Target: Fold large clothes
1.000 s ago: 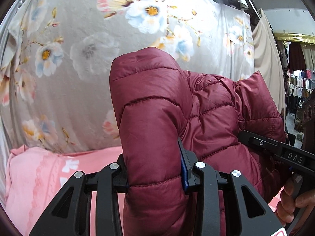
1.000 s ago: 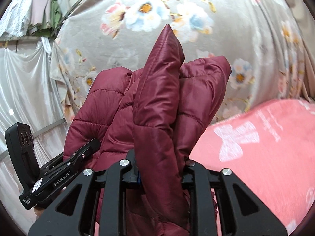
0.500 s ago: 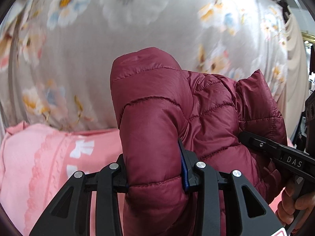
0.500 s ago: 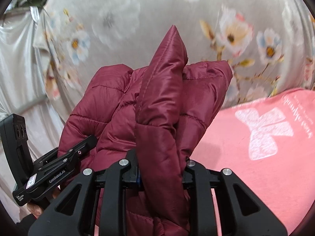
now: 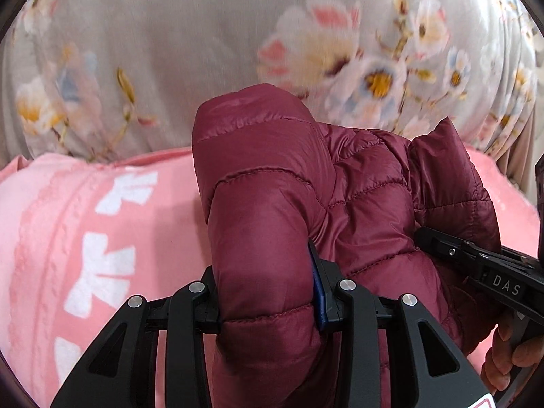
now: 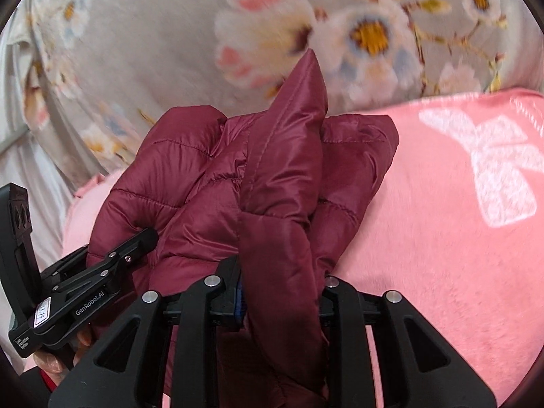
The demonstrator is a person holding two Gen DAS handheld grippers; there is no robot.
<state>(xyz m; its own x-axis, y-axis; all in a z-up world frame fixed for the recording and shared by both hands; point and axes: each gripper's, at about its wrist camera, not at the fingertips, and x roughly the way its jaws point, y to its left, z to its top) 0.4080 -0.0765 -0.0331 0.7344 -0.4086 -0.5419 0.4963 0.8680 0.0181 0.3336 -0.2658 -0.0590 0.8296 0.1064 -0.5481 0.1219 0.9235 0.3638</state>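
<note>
Maroon puffer jacket [image 5: 357,197]: bunched, hanging between both grippers above the pink blanket [image 5: 102,238]. Left gripper [image 5: 268,299]: clamping a thick quilted fold. Right gripper [image 6: 282,295]: gripping a fold that is rising to a point. Floral curtain [image 6: 153,51]: hanging behind. Hands partly showing at frame edges.

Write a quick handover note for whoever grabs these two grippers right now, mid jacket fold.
Left gripper: shut on a puffy fold of the maroon jacket.
Right gripper: shut on another bunched part of the same jacket.
The jacket hangs bunched between both grippers, above the pink blanket, with the floral sheet behind.
Done: jacket gathered and gripped at two points.
Left: lay it on the blanket, smooth it and finish the fold.
</note>
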